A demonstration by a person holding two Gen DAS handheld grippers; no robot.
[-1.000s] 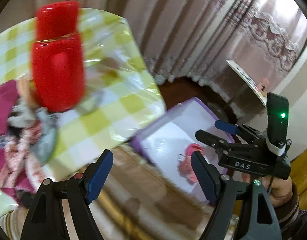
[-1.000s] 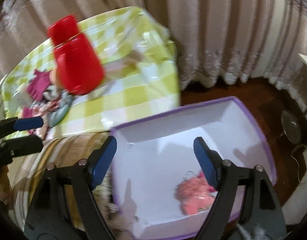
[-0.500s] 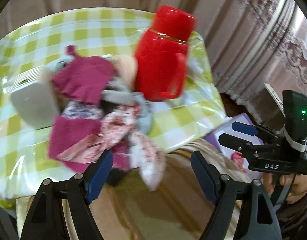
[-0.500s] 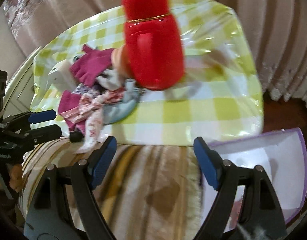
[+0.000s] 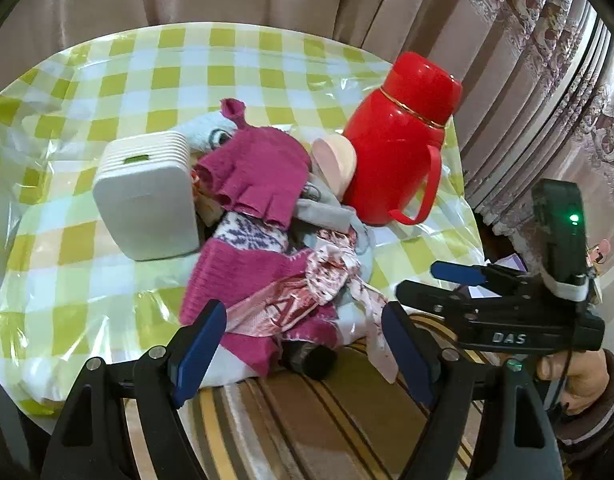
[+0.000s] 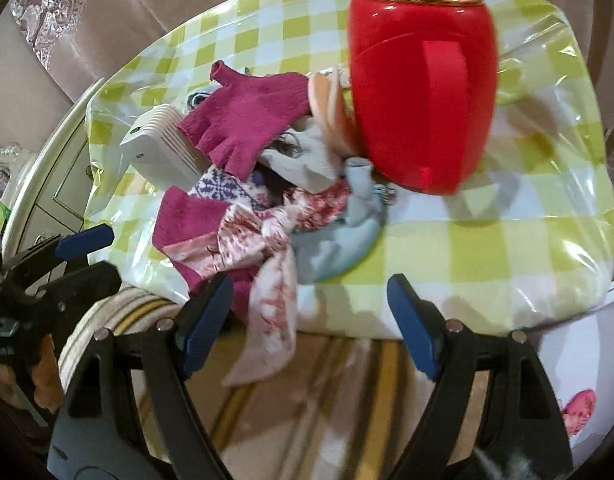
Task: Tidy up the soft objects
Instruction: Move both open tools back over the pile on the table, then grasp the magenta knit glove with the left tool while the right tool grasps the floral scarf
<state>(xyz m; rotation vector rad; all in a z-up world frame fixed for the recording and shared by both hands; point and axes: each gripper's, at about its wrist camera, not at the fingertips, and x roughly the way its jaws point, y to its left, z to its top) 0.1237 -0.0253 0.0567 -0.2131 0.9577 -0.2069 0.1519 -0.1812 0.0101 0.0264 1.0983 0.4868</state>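
A heap of soft things lies on the green-checked table [image 5: 107, 92]: a magenta fingerless glove [image 5: 259, 172] [image 6: 247, 116], a magenta knit piece [image 5: 235, 272], a pink-patterned cloth [image 5: 315, 292] [image 6: 267, 248] hanging over the table edge, and a pale blue cloth [image 6: 339, 244]. My left gripper [image 5: 303, 352] is open and empty, just in front of the heap. My right gripper [image 6: 307, 320] is open and empty, near the hanging cloth; it also shows at the right of the left wrist view [image 5: 459, 280].
A red thermos jug [image 5: 403, 140] [image 6: 423, 72] stands right of the heap. A white ribbed box [image 5: 147, 196] [image 6: 163, 152] sits to its left. A white bin [image 6: 587, 368] holding a pink item [image 6: 579, 408] is low right. Curtains hang behind. A striped cover [image 5: 327, 420] lies below the table edge.
Both grippers have swung left, away from the white bin and toward the heap on the table. The heap now fills the middle of both views. Both stay open.
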